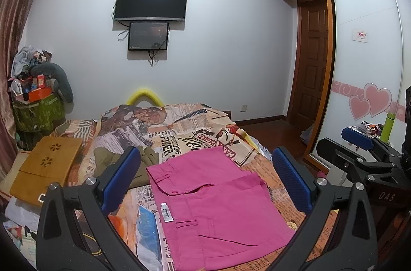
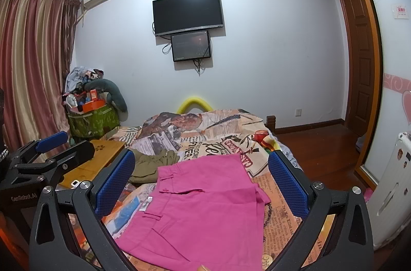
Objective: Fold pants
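Pink pants (image 1: 215, 206) lie folded flat on the printed bedspread (image 1: 179, 127), waistband to the left with a white label. They also show in the right wrist view (image 2: 203, 209). My left gripper (image 1: 208, 181) is open and empty, held above the pants with its blue pads wide apart. My right gripper (image 2: 203, 183) is open and empty, above the same pants. The right gripper shows at the right edge of the left wrist view (image 1: 364, 153), and the left gripper at the left edge of the right wrist view (image 2: 51, 150).
An olive green garment (image 1: 123, 163) lies bunched left of the pants. A wooden lap tray (image 1: 46, 165) sits at the bed's left edge. A cluttered green bag (image 1: 38, 114) stands by the curtain. A wardrobe (image 1: 367, 65) and a door are on the right.
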`<state>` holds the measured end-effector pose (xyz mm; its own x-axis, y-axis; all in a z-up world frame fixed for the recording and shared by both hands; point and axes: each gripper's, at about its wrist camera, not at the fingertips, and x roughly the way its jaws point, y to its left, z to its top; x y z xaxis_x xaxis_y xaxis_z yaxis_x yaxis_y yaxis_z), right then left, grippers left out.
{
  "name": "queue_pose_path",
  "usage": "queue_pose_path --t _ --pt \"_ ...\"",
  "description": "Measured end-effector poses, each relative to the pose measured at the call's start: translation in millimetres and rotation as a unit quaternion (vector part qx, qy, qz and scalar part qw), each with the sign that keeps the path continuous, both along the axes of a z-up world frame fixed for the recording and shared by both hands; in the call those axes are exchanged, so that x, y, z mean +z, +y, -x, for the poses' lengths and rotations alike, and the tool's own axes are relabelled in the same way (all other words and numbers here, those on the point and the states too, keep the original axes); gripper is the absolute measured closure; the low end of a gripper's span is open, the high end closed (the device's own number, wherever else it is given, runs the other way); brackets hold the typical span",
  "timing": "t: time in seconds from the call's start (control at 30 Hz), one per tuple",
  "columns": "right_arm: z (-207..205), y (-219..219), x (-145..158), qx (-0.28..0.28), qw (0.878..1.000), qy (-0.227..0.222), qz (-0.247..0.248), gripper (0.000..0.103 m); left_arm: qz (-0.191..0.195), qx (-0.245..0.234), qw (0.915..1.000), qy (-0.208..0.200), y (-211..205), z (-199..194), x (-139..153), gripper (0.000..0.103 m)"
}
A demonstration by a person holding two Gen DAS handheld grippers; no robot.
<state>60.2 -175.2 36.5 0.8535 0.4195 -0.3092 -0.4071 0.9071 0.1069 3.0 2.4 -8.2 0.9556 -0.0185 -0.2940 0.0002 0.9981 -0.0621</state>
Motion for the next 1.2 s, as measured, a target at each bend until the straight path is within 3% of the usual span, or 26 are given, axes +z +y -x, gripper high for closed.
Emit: queue_pose_path --t 0.37,0.6,0.87,0.97,1.2 --pt "-38 -4 -33 -0.022 0.998 0.053 0.023 0.0 0.007 0.016 0.9974 0.07 20 -54 -31 0.0" --pt "-77 -15 -66 -0.04 0.992 0.098 0.068 0.0 -0.029 0.046 0.9879 0.146 41 -114 -68 0.0" --pt "-128 -28 -119 -0.032 0.977 0.191 0.093 0.001 -0.022 0.038 0.9651 0.258 69 -178 -132 0.003" --pt "-144 -29 -141 -0.024 0.968 0.229 0.102 0.011 -0.014 0.03 0.9532 0.3 76 -193 -152 0.016" --pt "-166 -24 -172 0.001 0.957 0.267 0.109 0.034 0.026 0.015 0.9297 0.367 92 -215 -193 0.032"
